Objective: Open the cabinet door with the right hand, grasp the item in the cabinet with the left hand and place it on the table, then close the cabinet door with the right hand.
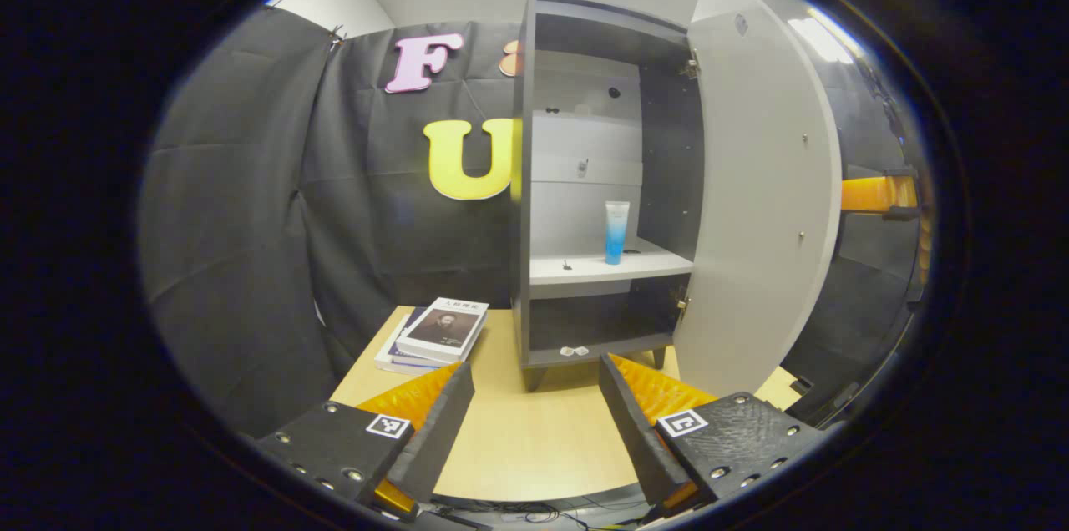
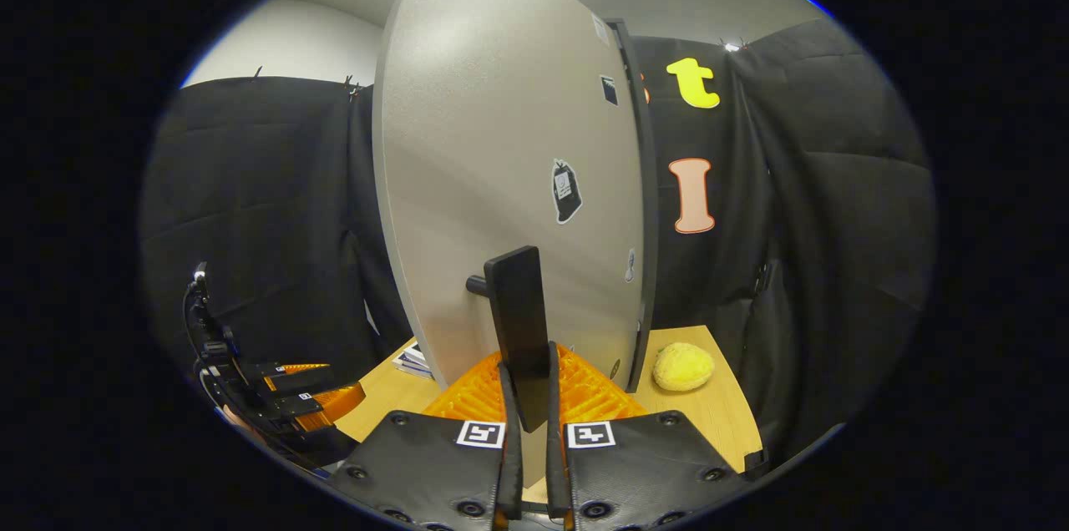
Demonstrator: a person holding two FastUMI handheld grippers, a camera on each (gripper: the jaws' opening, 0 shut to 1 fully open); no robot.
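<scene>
The grey cabinet [image 1: 585,180] stands on the table with its door [image 1: 764,205] swung wide open to the right. On its middle shelf stands a blue and white tube [image 1: 616,231], upright. My left gripper [image 1: 534,385] is open, low over the table in front of the cabinet, well short of the tube. In the right gripper view, my right gripper [image 2: 528,368] is shut on the dark door handle [image 2: 519,322], which sticks out from the door's outer face [image 2: 501,172]. The left gripper [image 2: 313,393] shows at the lower left of that view.
A stack of books [image 1: 438,333] lies on the wooden table [image 1: 534,439] left of the cabinet. A yellow sponge-like lump [image 2: 683,366] lies on the table right of the door. Small white items [image 1: 573,351] sit on the cabinet's bottom shelf. Black cloth walls surround the booth.
</scene>
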